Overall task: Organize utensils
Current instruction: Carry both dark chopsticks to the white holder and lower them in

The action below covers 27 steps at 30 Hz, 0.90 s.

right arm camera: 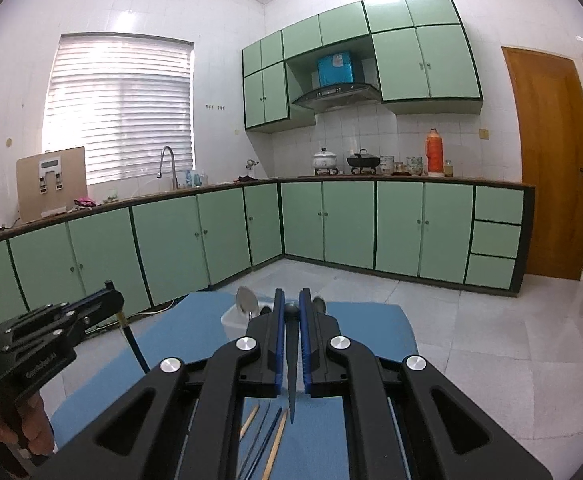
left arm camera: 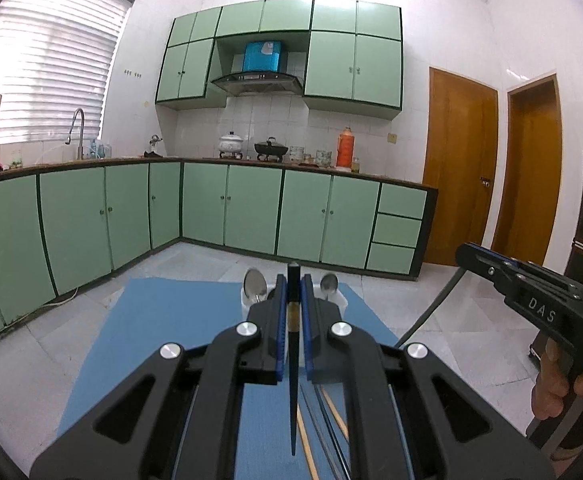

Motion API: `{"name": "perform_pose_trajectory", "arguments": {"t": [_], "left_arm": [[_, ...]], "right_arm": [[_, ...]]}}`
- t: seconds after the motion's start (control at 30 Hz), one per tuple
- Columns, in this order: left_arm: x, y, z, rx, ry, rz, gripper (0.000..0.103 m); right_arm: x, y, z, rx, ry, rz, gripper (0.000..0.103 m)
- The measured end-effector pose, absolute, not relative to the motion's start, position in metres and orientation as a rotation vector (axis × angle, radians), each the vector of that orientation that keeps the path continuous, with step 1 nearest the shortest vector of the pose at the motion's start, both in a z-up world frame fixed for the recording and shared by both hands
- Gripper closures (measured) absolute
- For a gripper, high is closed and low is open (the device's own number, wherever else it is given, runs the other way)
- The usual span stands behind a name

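My left gripper is shut on a dark chopstick with a gold band, held above the blue mat. My right gripper is shut on another dark chopstick. Each gripper shows in the other view, the right one at the right edge, the left one at the left with its chopstick hanging down. A white holder with two spoons stands at the mat's far end, just beyond both grippers. Loose wooden and dark chopsticks lie on the mat under the grippers.
The mat lies on a table over a pale tiled floor. Green cabinets run along the far walls. Wooden doors are at the right.
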State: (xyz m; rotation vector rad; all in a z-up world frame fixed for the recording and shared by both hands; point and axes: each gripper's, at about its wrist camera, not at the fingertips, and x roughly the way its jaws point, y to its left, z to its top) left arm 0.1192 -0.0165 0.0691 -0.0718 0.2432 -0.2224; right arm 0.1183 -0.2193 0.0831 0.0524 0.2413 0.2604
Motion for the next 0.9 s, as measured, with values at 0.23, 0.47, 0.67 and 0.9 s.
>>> {"name": "perform_pose_trajectory", "arguments": {"t": [0.23,0.47,0.67,0.9], "left_arm": [[0.14,-0.012,0.101,-0.082,0.175,-0.218,0.097],[0.166,-0.018,0.146,-0.083,0.065,-0.205,0.097],[0.196,-0.031,0.167,-0.054,-0.014,-0.177,0.097],[0.246,-0.041,0.157,-0.039,-0.012,-0.16,0.097]], "right_arm": [[0.133,-0.218,0.117,0.04,0.189,0.273,0.096],[0.155,-0.215,0.159,0.019,0.136,0.278,0.096],[0.186,-0.21,0.173,0.0,0.135,0.275,0.096],[0.233,-0.21,0.16,0.008,0.186,0.265,0.096]]}}
